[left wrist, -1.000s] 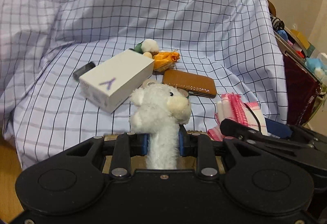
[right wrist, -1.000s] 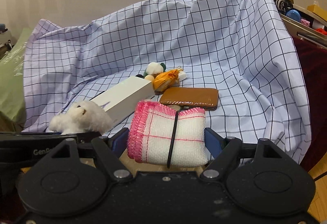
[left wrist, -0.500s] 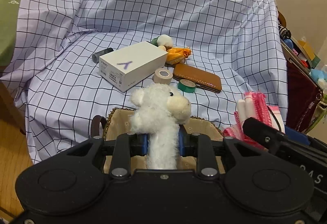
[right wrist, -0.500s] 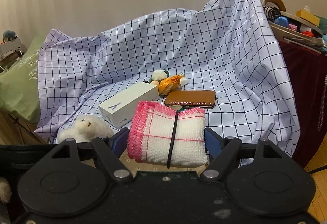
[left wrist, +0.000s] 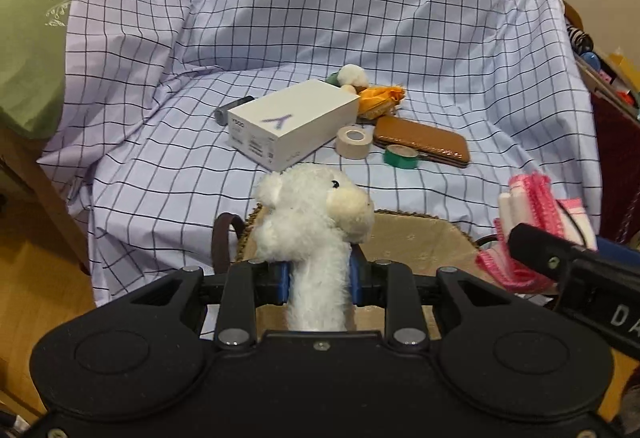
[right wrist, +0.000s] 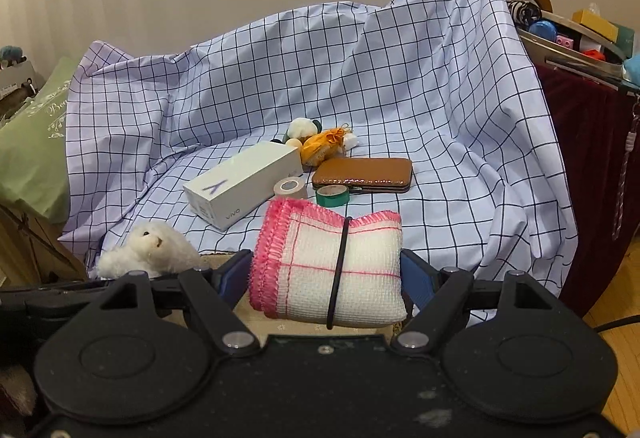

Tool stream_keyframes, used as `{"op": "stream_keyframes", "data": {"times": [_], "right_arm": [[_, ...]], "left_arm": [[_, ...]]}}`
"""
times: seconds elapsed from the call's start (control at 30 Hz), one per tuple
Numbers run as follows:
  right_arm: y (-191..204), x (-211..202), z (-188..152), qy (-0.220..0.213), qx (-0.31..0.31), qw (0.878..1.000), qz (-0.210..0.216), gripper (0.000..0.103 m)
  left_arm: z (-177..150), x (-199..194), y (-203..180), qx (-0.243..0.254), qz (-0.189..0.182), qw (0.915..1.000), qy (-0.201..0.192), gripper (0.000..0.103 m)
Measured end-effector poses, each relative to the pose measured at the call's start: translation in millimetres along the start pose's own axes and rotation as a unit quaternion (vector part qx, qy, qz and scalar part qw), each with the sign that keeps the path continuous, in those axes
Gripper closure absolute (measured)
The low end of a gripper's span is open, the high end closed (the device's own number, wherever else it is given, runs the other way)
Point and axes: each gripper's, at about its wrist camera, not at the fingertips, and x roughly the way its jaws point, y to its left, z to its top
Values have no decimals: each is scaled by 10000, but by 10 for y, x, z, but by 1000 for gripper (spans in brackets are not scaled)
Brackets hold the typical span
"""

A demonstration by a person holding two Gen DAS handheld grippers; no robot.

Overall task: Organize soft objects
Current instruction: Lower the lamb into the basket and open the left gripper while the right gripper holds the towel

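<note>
Holding two soft things at once, I see my left gripper [left wrist: 319,278] closed tight on the white plush toy [left wrist: 316,222]; its blue pads squeeze the thin body and the head stands up above them, facing to the right. My right gripper [right wrist: 326,278] is closed on the folded white cloth [right wrist: 328,266] with the pink edge and a black band around it, and the pads press it from both sides. Both things hang above the woven basket [left wrist: 420,238] with beige lining, which stands in front of the checked sheet [left wrist: 280,38]. In the left view the cloth shows at the right side, beside the toy; in the right view the toy shows at the left, low and near the basket edge. On the sheet, further back, lie a white box [left wrist: 292,122], a beige tape roll [left wrist: 353,142] just beside it, a green tape roll [left wrist: 401,156] touching a brown wallet [left wrist: 422,142], and an orange pouch [left wrist: 380,100] with a small white ball [left wrist: 352,75] behind the box. A green pillow [left wrist: 32,50] is at the far left.
</note>
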Motion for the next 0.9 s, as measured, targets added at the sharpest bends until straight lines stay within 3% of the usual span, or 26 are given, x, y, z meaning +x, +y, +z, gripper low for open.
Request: {"op": "stream_keyframes", "data": {"times": [0.63, 0.73, 0.8, 0.9], "right_arm": [[-32, 85, -7, 195, -17, 9998, -71, 25], [-31, 88, -9, 199, -26, 9998, -70, 25], [-30, 87, -17, 212, -37, 9997, -62, 25], [-28, 96, -22, 237, -47, 9997, -53, 25]], "left_arm": [[-94, 112, -41, 85, 93, 9995, 291, 77], [-102, 116, -39, 47, 189, 9993, 318, 67], [-110, 103, -28, 29, 183, 9994, 286, 53], [-109, 80, -37, 52, 214, 9995, 231, 52]]}}
